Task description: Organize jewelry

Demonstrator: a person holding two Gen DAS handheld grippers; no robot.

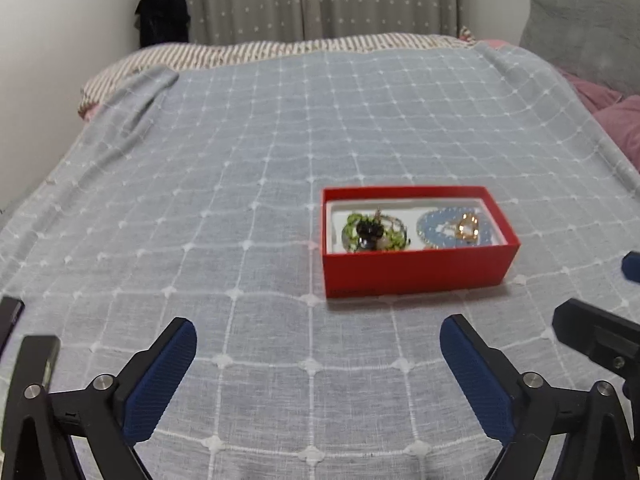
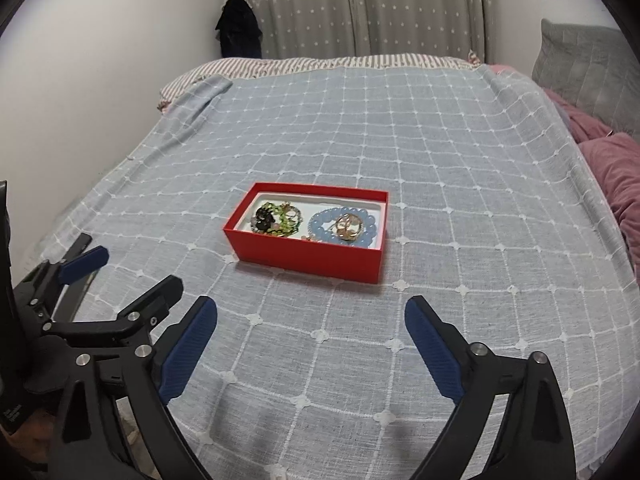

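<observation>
A red box [image 1: 416, 270] [image 2: 304, 254] with a white lining sits on the checked bedspread. In its left half lies a green and black bead bracelet [image 1: 372, 232] [image 2: 276, 216]. Its right half holds a blue bead bracelet [image 1: 436, 232] [image 2: 320, 226] with a gold piece [image 1: 468, 226] [image 2: 347, 224] on top. My left gripper [image 1: 318, 324] hovers open in front of the box, nothing between its blue pads. My right gripper [image 2: 312, 304] is open too, short of the box and empty. In the right wrist view the left gripper [image 2: 136, 268] shows at the lower left.
The bedspread [image 1: 240, 200] covers a bed with a striped sheet [image 1: 248, 52] at the far end. A grey pillow [image 1: 584, 32] and a pink blanket [image 2: 616, 184] lie at the right. A white wall runs along the left, with a dark garment [image 2: 238, 28] hanging by the curtain.
</observation>
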